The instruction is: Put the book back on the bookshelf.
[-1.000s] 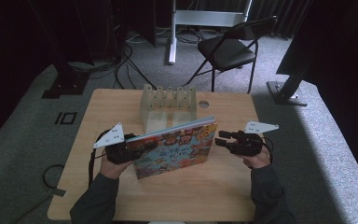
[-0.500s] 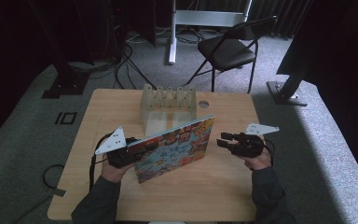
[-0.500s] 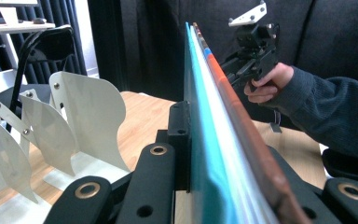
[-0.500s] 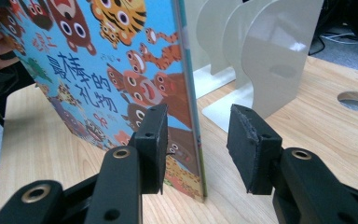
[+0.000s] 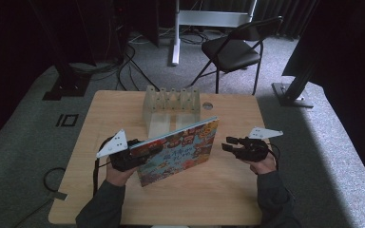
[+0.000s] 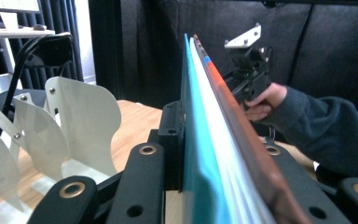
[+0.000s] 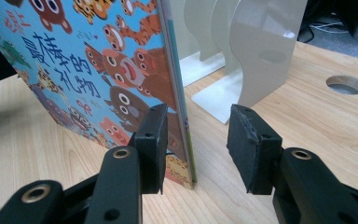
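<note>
Book (image 5: 178, 152) is up on its bottom edge on the table (image 5: 218, 204), cover toward the person, tilted a bit; left gripper (image 5: 142, 151) is clamped on its left edge, jaws pressed flat on both faces in the left gripper view. Right gripper (image 7: 196, 142) has jaws spread wide and holds nothing: in its own view the book's free edge sits in the gap, close by the left pad and clear of the right one. Judging by the layout the book is headed for the white divider rack (image 5: 171, 107) just behind it, and that part isn't done: no book in any slot, this one stands in front of the rack, near but not in. Left to do: get a second grip or steady it, then lift and feed it between two dividers. Room: bare tabletop to the right and toward the person; rack plates crowd the back edge, and the round cable hole (image 7: 346, 85) lies beyond the rack's right end, so swing wide on the open side
</note>
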`<state>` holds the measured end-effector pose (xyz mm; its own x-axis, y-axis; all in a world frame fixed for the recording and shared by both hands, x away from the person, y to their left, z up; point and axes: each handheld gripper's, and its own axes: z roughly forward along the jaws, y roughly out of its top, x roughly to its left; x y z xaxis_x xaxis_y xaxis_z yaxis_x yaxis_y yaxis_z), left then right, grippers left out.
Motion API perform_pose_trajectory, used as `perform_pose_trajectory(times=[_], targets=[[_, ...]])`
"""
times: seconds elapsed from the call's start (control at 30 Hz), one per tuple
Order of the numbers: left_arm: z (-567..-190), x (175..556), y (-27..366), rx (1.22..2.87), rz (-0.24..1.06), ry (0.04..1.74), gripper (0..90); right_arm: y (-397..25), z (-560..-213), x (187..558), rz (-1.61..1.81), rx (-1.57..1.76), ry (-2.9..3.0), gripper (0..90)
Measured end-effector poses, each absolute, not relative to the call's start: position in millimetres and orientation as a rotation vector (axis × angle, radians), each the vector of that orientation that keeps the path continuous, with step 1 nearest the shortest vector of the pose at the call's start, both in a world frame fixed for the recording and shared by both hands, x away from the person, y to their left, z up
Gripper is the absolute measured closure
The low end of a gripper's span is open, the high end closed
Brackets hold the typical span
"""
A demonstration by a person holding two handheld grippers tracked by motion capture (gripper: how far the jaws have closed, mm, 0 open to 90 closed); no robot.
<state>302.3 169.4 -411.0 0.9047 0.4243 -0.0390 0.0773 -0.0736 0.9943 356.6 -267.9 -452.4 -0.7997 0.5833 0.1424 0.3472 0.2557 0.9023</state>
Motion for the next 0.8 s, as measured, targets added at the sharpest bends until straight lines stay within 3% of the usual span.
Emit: perform_pose_trajectory(times=[0.8], targets=[[-414, 301, 166, 1.654, 0.347, 0.381, 79.0, -274, -486, 354, 1.407, 0.98, 2.321, 55.7]])
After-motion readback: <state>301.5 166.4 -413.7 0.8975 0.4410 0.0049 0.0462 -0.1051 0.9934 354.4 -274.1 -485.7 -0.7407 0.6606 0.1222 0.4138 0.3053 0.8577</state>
